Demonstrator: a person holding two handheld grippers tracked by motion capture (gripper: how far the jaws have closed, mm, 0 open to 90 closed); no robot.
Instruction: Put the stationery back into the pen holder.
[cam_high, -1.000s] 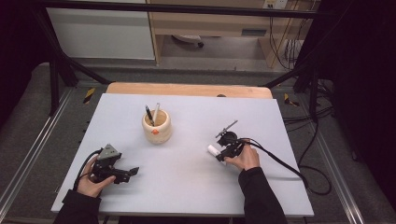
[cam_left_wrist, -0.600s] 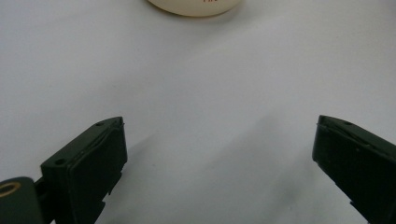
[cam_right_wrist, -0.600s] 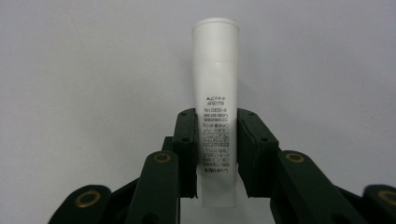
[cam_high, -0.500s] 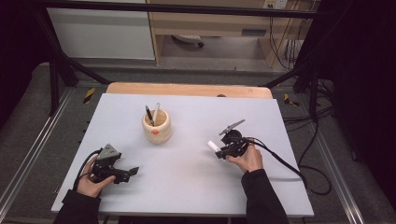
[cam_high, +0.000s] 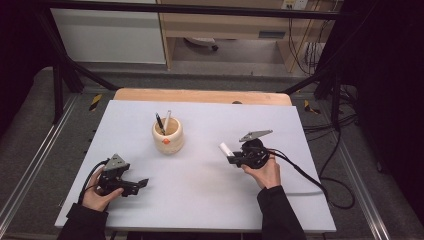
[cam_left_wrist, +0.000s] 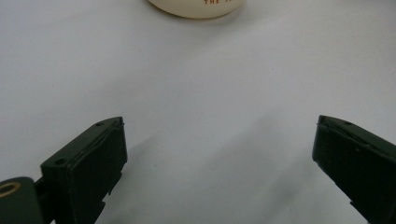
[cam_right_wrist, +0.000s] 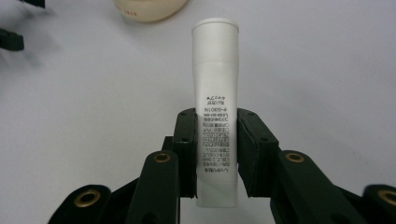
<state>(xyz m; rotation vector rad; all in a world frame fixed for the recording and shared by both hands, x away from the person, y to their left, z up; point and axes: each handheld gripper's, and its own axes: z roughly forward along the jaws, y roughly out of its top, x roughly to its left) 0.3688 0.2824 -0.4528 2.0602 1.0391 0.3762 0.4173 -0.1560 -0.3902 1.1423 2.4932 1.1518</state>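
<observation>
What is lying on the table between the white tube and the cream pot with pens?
Nothing: in the high view the table is bare between the white tube, held by the right gripper, and the cream pot.

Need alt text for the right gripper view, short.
The right gripper is shut on a white tube with small black print, cap pointing away, above a white table. A cream cup sits at the top edge.
</observation>
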